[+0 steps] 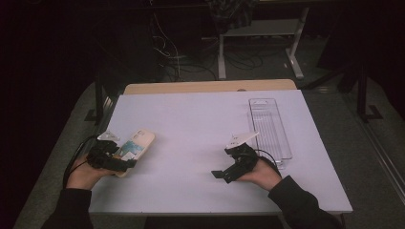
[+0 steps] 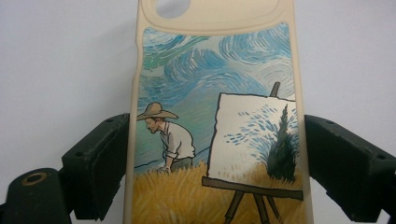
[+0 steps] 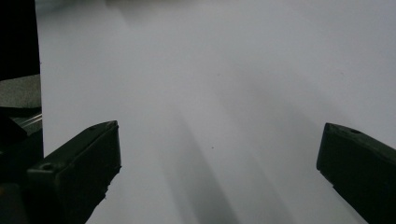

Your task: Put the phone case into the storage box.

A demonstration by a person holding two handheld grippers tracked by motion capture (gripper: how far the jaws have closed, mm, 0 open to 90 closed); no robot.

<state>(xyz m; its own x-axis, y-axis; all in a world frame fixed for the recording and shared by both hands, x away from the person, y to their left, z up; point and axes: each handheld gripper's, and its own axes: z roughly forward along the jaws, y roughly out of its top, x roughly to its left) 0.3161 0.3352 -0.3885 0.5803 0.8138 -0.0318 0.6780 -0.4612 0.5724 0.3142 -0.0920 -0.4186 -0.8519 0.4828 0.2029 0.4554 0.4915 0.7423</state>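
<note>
Mostly cream phone case (image 2: 210,140), painted back.

Cream phone case (image 2: 215,140) — swirling blue sky, golden field, painter at easel — between black left gripper (image 2: 215,163) jaws.

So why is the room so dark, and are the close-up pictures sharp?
High view: only the white table is lit. Left gripper view: the phone case is sharp and evenly lit. Right gripper view: soft grey shadow streaks cross the table beyond the right hand-held gripper.

Left gripper (image 1: 125,162) holds phone case (image 1: 137,144); clear tray (image 1: 269,125) right.
</note>
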